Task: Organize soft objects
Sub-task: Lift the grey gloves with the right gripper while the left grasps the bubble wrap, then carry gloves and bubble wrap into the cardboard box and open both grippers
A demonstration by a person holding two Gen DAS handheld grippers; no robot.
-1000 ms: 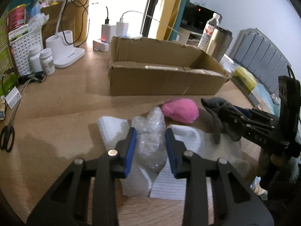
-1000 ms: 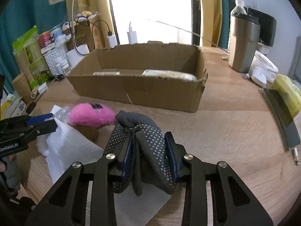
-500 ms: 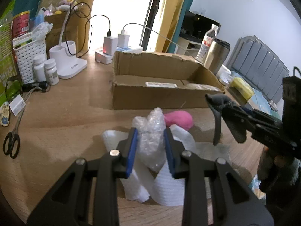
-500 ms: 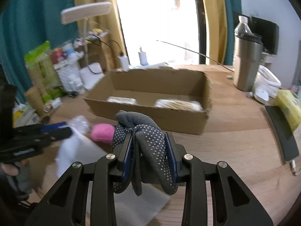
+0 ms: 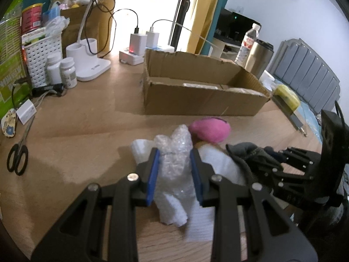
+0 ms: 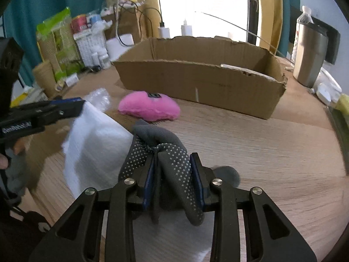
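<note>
Left wrist view shows the left gripper (image 5: 174,170) pinching a wad of bubble wrap (image 5: 175,152) just above the white foam sheet (image 6: 96,139). Right wrist view shows the right gripper (image 6: 173,179), jaws just tightened, clamping a grey dotted glove (image 6: 165,159). A pink plush (image 6: 149,107) lies in front of the cardboard box (image 6: 196,83). Sorting looks barely begun, since none of the three is boxed. Bare table (image 6: 261,152) lies open toward the box's low, torn front wall.
</note>
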